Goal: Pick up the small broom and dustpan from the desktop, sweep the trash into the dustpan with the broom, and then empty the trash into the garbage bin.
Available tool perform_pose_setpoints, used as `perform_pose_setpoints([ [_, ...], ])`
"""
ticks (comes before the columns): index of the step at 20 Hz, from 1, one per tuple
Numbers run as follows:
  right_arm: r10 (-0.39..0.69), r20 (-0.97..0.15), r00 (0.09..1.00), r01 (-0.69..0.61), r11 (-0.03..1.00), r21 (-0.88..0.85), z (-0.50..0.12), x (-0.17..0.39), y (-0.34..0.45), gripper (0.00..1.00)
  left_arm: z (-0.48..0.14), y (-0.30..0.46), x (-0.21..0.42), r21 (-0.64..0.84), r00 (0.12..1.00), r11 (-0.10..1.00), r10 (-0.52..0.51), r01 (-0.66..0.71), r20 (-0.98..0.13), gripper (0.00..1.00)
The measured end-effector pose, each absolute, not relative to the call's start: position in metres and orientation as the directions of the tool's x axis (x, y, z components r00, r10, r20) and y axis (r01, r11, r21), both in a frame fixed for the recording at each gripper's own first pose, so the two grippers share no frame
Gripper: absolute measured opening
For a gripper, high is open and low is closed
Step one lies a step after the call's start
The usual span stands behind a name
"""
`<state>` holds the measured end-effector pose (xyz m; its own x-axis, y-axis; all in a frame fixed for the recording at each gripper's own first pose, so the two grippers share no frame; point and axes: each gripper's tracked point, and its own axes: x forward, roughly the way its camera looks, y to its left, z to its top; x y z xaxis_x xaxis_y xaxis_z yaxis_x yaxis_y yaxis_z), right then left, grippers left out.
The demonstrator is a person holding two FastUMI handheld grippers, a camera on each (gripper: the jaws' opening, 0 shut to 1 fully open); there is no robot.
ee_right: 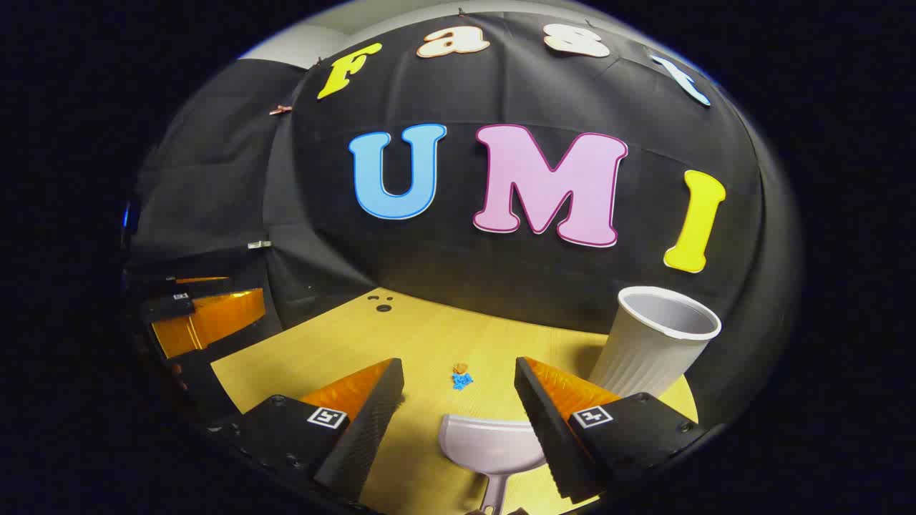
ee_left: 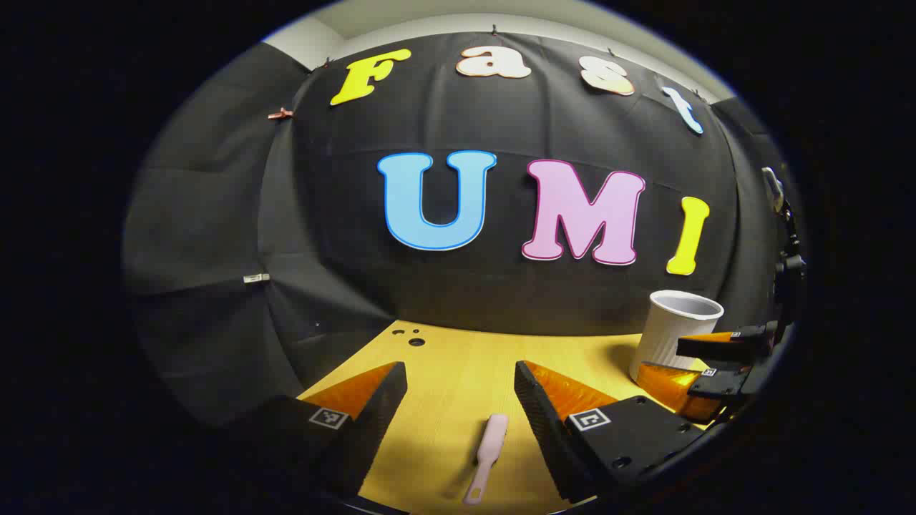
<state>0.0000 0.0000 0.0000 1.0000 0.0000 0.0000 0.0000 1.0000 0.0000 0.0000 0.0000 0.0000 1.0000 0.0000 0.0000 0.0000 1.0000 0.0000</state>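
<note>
Presently the left tool (ee_left: pixel 460 408) is hovering with its jaws spread wide over a small pale pink plastic broom (ee_left: pixel 488 458), which is lying flat on the yellow wood-grain counter (ee_left: pixel 444 357) between the two fingers, touched by neither. The right tool (ee_right: pixel 459 404) is likewise standing open above a grey plastic dustpan (ee_right: pixel 494 447), whose handle is running down toward the bottom of the right gripper view. Just beyond the pan's lip, a small cluster of blue and tan trash scraps (ee_right: pixel 461 378) is sitting on the bare counter. A white ribbed plastic cup serving as the garbage bin (ee_right: pixel 655 343) is standing upright near the right tool, close to the counter's far right edge. Risk, as a judgement: the broom is lying slantwise to the left jaws, so a careless closing could be pinching it off-centre and spinning it; a wide right-hand swing could be tipping the light bin over. Room for moving: open counter is stretching leftward and toward the far wall, where small holes (ee_left: pixel 415 341) are marking the back corner.
</note>
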Motion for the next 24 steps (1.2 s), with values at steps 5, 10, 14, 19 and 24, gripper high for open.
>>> perform_pose_setpoints([
  [5,-0.084,-0.059,0.995,0.090,0.990,0.109,-0.011,0.000,-0.013,0.98,-0.020,0.006,0.001,-0.008,0.998,0.999,-0.040,0.040,-0.046,0.96],
  [10,-0.141,-0.113,0.984,0.154,0.981,0.120,-0.030,-0.010,-0.024,0.98,-0.047,0.006,0.001,-0.009,0.987,0.995,-0.096,0.096,-0.126,0.96],
  [14,-0.169,-0.148,0.974,0.187,0.975,0.122,-0.039,-0.011,-0.029,0.97,-0.053,0.001,0.011,-0.022,0.981,0.991,-0.133,0.131,-0.140,0.96],
  [19,-0.178,-0.175,0.968,0.199,0.974,0.112,-0.047,-0.013,-0.029,0.98,-0.063,-0.009,0.023,-0.007,0.969,0.984,-0.178,0.180,-0.172,0.96],
  [24,-0.184,-0.219,0.958,0.214,0.970,0.119,-0.054,-0.008,-0.028,0.98,-0.071,-0.008,0.037,0.009,0.962,0.981,-0.186,0.192,-0.200,0.96],
])
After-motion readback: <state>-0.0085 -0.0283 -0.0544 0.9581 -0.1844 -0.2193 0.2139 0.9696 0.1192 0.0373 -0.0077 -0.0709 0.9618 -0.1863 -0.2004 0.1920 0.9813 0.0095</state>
